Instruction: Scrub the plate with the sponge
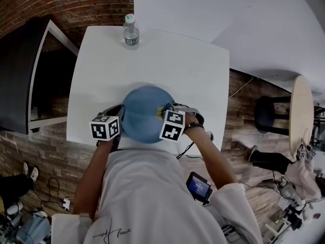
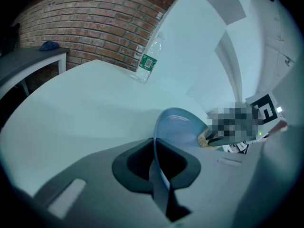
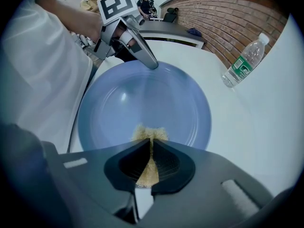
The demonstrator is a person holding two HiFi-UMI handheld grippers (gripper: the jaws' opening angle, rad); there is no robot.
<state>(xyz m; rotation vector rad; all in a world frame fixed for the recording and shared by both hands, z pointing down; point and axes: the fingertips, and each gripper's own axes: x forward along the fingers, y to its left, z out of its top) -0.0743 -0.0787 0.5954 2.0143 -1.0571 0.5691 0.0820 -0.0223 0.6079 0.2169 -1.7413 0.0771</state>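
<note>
A blue plate (image 1: 143, 113) is held tilted over the near edge of the white table (image 1: 101, 60). My left gripper (image 1: 118, 122) is shut on the plate's left rim; in the left gripper view the plate (image 2: 178, 127) runs edge-on between the jaws of the left gripper (image 2: 159, 172). My right gripper (image 1: 163, 113) is shut on a tan sponge (image 3: 149, 134) that presses on the plate's inner face (image 3: 142, 103) near its near rim. The right gripper (image 3: 151, 148) points steeply down at the plate. The left gripper (image 3: 145, 56) shows at the plate's far rim.
A clear water bottle (image 1: 131, 32) stands at the table's far edge, also seen as a bottle (image 3: 243, 61) lying right of the plate and as a bottle (image 2: 149, 58) in the left gripper view. A brick wall (image 2: 90, 18) lies behind. A stool (image 1: 299, 113) stands at the right.
</note>
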